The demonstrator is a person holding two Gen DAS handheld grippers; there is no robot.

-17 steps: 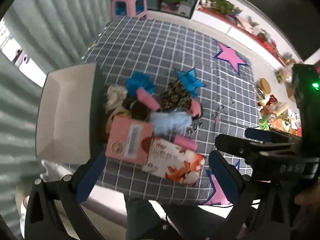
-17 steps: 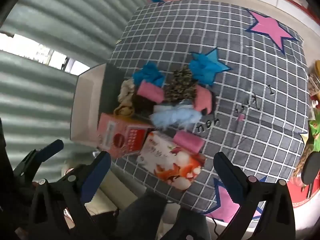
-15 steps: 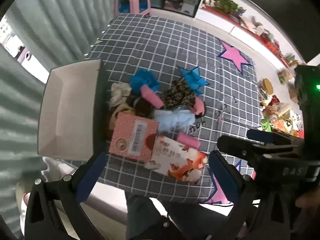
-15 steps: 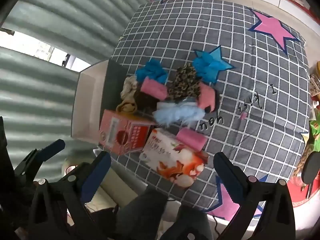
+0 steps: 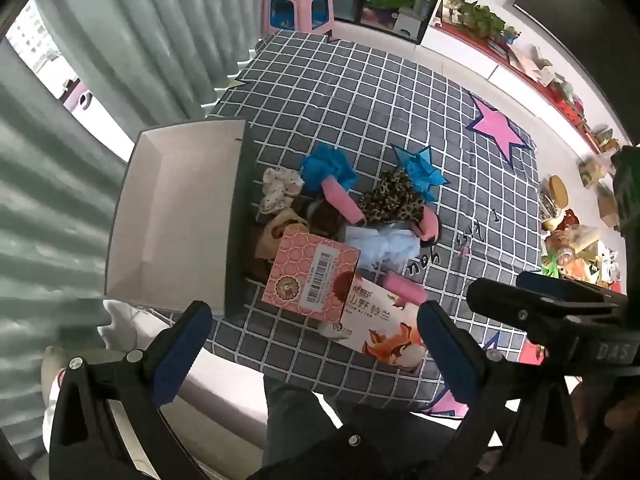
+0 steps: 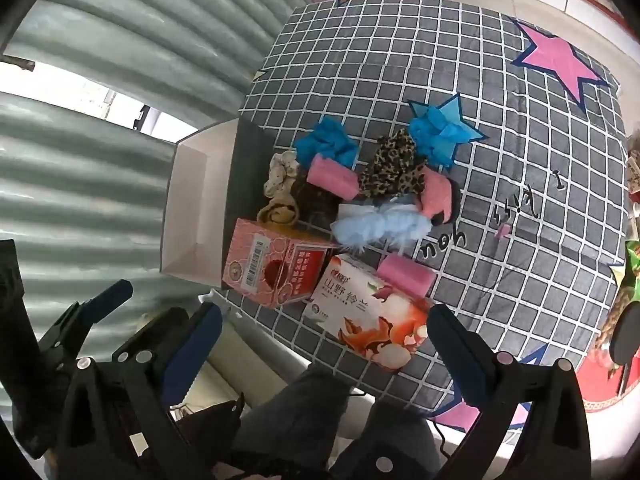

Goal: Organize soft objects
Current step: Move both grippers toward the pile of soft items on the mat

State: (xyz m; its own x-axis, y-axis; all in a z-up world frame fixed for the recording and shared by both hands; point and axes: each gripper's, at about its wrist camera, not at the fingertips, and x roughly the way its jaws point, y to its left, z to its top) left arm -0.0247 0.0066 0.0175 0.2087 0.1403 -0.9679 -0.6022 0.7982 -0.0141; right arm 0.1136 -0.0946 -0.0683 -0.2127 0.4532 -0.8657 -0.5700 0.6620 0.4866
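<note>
A heap of soft things lies on the grey checked cloth: blue scrunchies, a leopard-print scrunchie, a cream scrunchie, pink rolls, a light blue fluffy piece. Left of the heap stands an open white box, nothing inside. Two cartons lie at the near edge: a pink one and a white one with an orange fox. My left gripper hangs open above the cartons. My right gripper is open too, high above the near edge.
The right gripper's body fills the lower right of the left wrist view. Grey curtains hang on the left. A pink stool stands beyond the far edge. Clutter lies on the floor right of the cloth. A person's legs show below.
Both views have drifted slightly, so the heap and the box sit a little further from the grippers. Nothing on the cloth has moved. Both grippers stay wide open.
</note>
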